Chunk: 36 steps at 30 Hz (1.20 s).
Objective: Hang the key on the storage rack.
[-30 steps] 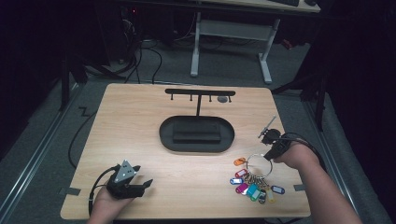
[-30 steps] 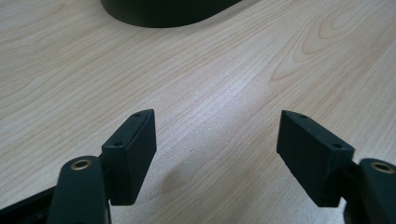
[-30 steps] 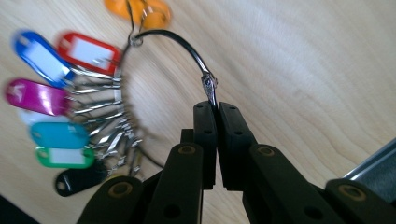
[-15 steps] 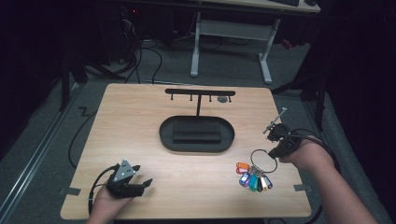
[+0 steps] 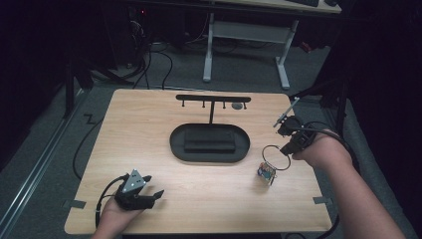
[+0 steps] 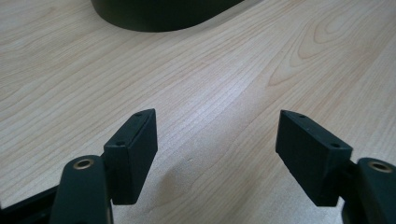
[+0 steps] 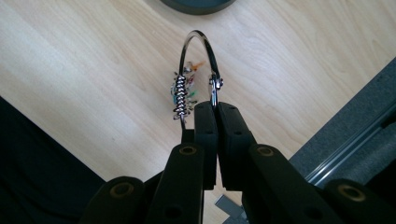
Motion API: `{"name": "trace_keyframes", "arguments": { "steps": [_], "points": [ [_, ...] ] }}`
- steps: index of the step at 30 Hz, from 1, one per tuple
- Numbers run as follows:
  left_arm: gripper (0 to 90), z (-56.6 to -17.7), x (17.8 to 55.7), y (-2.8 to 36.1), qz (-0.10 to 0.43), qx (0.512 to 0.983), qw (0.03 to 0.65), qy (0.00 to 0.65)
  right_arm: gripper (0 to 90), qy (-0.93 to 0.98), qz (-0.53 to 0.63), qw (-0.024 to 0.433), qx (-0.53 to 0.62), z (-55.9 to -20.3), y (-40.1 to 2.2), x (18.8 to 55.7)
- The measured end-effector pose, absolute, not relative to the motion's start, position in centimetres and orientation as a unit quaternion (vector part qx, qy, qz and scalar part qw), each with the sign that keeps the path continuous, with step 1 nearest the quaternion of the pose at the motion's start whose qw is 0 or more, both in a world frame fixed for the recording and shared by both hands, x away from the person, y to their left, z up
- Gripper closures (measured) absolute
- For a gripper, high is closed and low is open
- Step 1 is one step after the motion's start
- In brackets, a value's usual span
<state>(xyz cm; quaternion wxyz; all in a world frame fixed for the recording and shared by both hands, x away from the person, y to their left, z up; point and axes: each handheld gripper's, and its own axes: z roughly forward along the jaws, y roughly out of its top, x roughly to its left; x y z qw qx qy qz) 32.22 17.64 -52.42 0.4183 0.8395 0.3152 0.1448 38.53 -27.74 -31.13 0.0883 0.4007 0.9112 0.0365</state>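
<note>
1. The left gripper (image 5: 158,193) rests near the front left corner of the surface (image 5: 149,129), its fingers (image 6: 133,151) spread wide apart with only bare wood between them.
2. A black oval tray (image 5: 209,143) sits at the middle of the surface, with a dark rectangular block lying inside it.
3. The right gripper (image 5: 284,149), near the right edge, has its fingers (image 7: 208,135) pressed together on a metal key ring (image 7: 198,65); the ring hangs above the surface, coloured key tags (image 5: 266,172) dangling beneath.

the high view is dim, its surroundings nearly black, with the pale table (image 5: 149,129) lit from above. both gripper views are brighter and fairly sharp; nearby black jaws look slightly soft, casting faint shadows.
</note>
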Motion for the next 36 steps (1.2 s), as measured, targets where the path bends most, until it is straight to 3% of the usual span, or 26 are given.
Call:
{"name": "trace_keyframes", "arguments": {
  "steps": [24, 36],
  "points": [
    [29.1, -52.4, 32.0, 18.5, 0.142, 0.834, 0.428, 0.319, 88.1, 0.913, 0.056, 0.104, 0.389, -27.8, -24.2, 43.4],
    [29.3, -52.4, 31.9, 18.5, 0.141, 0.834, 0.430, 0.317, 88.2, 0.915, 0.059, 0.106, 0.384, -27.9, -22.8, 46.5]
  ]
}}
